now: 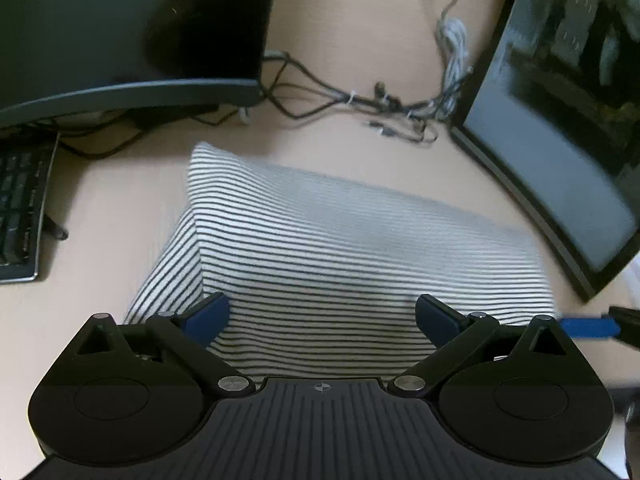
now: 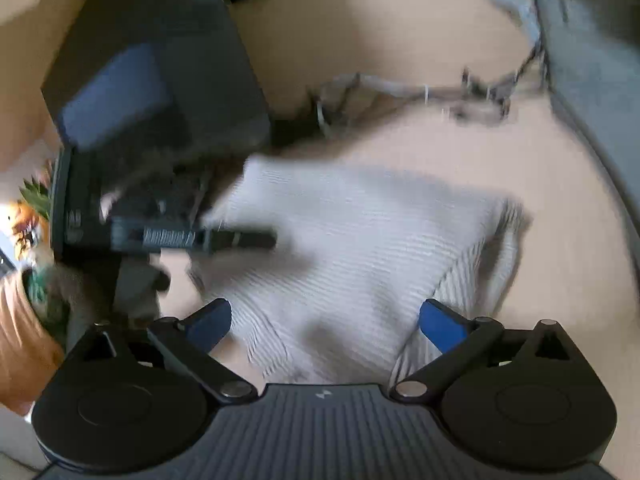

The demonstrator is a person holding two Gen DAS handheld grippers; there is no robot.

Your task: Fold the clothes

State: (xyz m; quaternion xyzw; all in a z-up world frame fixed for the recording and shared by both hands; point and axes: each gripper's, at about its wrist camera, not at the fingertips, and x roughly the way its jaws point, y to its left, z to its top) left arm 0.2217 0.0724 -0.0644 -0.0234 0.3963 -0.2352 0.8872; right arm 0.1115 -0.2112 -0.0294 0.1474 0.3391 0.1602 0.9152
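A white garment with thin black stripes (image 1: 340, 256) lies folded into a rough rectangle on the beige desk (image 1: 112, 216). My left gripper (image 1: 322, 320) is open and empty, its blue pads just above the garment's near edge. A sleeve or flap sticks out at the garment's left (image 1: 168, 280). In the blurred right wrist view the same garment (image 2: 352, 248) lies ahead, and my right gripper (image 2: 326, 324) is open and empty over its near edge. The other gripper's black finger (image 2: 224, 238) reaches over the cloth's left side.
A dark monitor (image 1: 120, 32) stands at the back left with a keyboard (image 1: 20, 208) below it. A second screen (image 1: 560, 120) leans at the right. A tangle of cables (image 1: 400, 104) lies behind the garment.
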